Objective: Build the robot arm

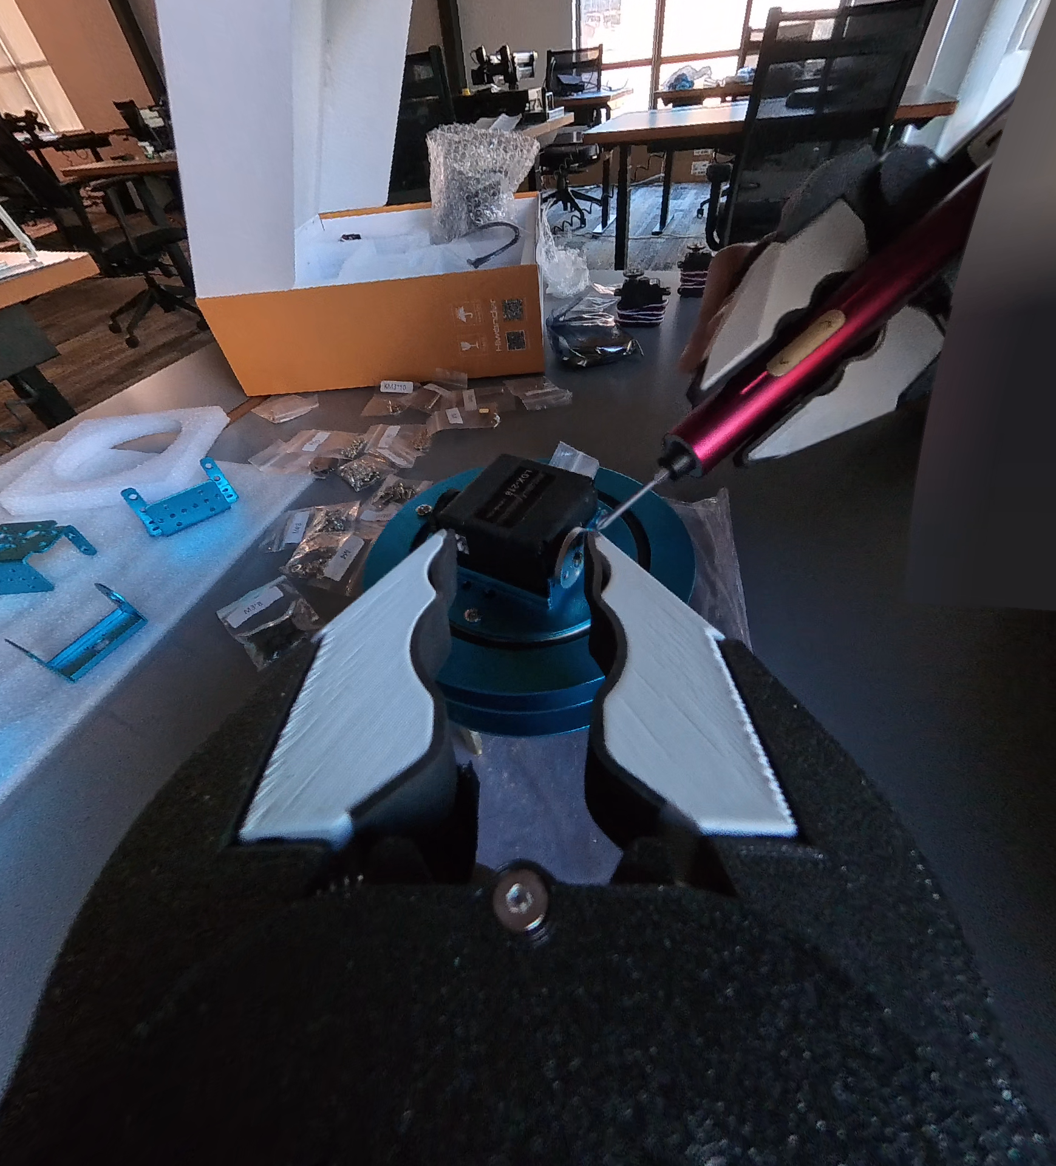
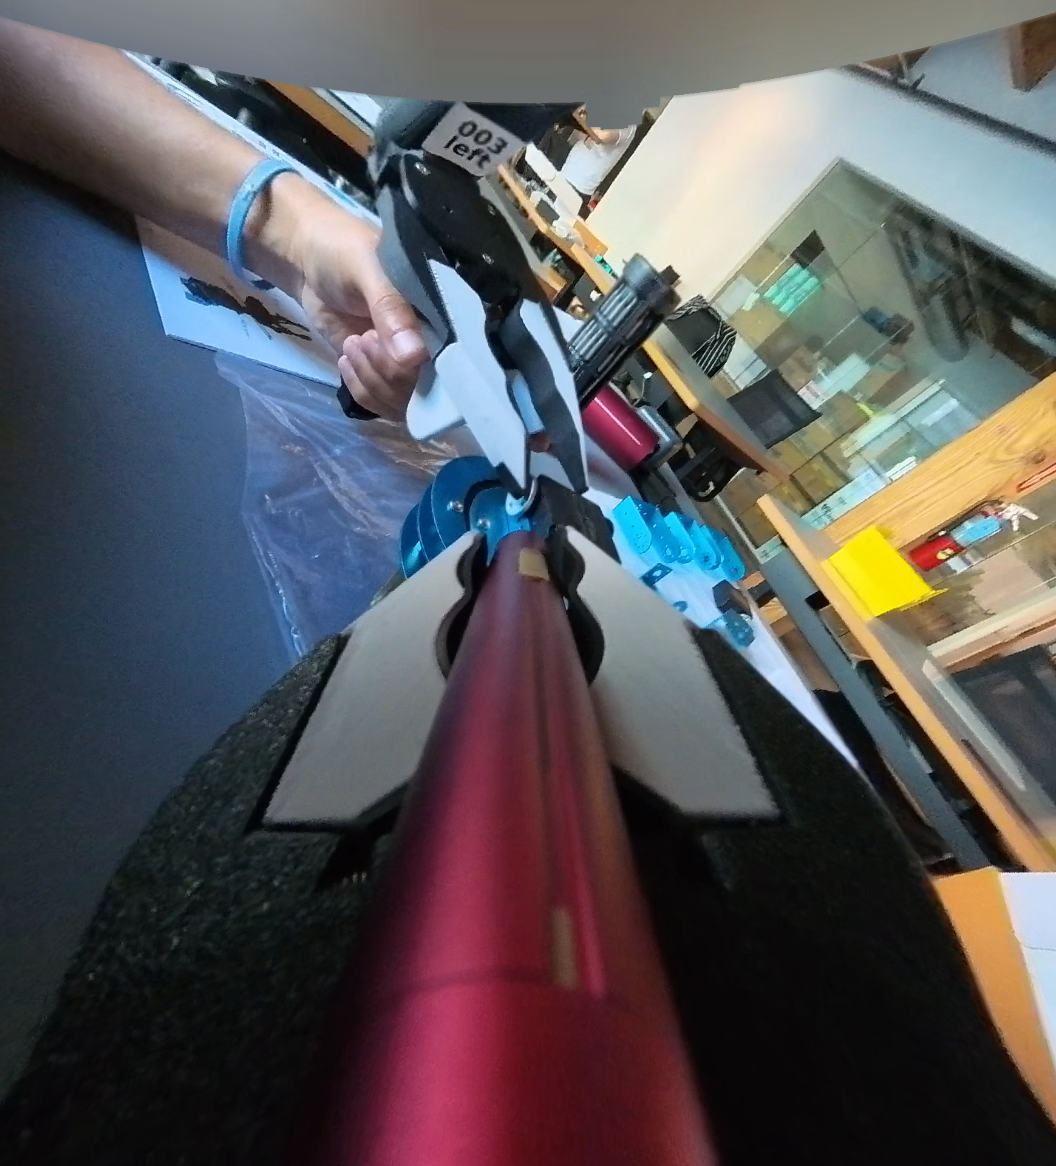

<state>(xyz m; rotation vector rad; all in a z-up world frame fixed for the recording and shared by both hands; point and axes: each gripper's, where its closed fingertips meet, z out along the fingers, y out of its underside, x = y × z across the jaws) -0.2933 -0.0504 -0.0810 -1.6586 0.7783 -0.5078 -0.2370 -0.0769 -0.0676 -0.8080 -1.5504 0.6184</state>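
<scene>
A black servo (image 1: 512, 505) sits in a blue bracket (image 1: 566, 577) on a blue round base (image 1: 657, 568) on the dark table. My left gripper (image 1: 516, 542) is shut on the servo and bracket, one white finger on each side. My right gripper (image 1: 733, 416) comes in from the upper right, shut on a red electric screwdriver (image 1: 796, 372). The screwdriver's thin bit touches the bracket's right side by a silver disc. In the right wrist view the screwdriver (image 2: 512, 820) runs forward between my right gripper's (image 2: 522, 549) fingers to the base (image 2: 443, 505). A hand holds the left gripper (image 2: 544, 489) there.
An open orange cardboard box (image 1: 386, 328) with bubble wrap stands behind the base. Several small bags of screws (image 1: 348, 467) lie between them. Loose blue brackets (image 1: 178, 505) rest on white foam at the left. More servos (image 1: 639, 296) stand farther back. A booklet (image 2: 228, 303) and a clear plastic bag (image 2: 323, 473) lie near the hand. Spacing between my two grippers at the tips: around 7 cm.
</scene>
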